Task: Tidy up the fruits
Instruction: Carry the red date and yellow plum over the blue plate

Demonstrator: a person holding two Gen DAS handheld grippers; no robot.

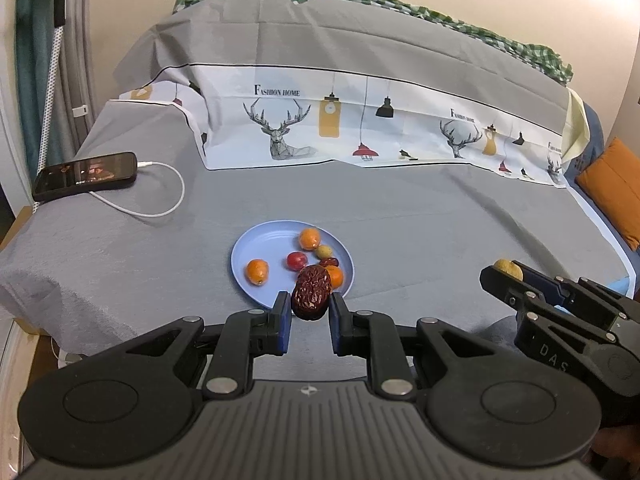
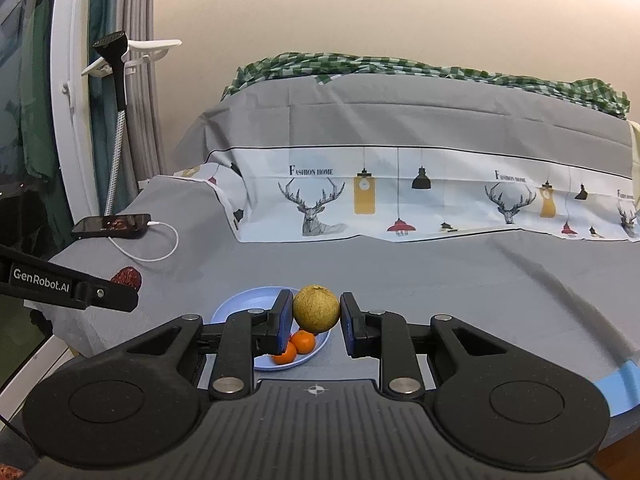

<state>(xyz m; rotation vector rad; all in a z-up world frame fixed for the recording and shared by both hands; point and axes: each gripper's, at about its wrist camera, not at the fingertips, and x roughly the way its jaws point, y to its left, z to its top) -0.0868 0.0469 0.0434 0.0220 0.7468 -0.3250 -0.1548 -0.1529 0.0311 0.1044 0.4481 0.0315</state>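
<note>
A light blue plate point(image 1: 256, 240) lies on the grey bedspread and holds three small oranges point(image 1: 257, 271), a red round fruit point(image 1: 297, 261), a small yellowish fruit point(image 1: 323, 251) and a dark red date point(image 1: 329, 262). My left gripper point(image 1: 309, 305) is shut on a wrinkled red date point(image 1: 311, 290) above the plate's near rim. My right gripper point(image 2: 316, 314) is shut on a round tan fruit point(image 2: 316, 307) above the plate point(image 2: 248, 300), where two oranges point(image 2: 302, 341) show. The right gripper also shows in the left wrist view point(image 1: 508, 274). The left gripper shows in the right wrist view point(image 2: 124, 284).
A black phone point(image 1: 85, 176) on a white charging cable point(image 1: 160, 204) lies at the bed's left. A deer-print sheet point(image 1: 360, 128) and green checked cloth point(image 1: 400, 4) cover the raised back. An orange cushion point(image 1: 612, 188) is at right. A steamer pole point(image 2: 116, 120) stands left.
</note>
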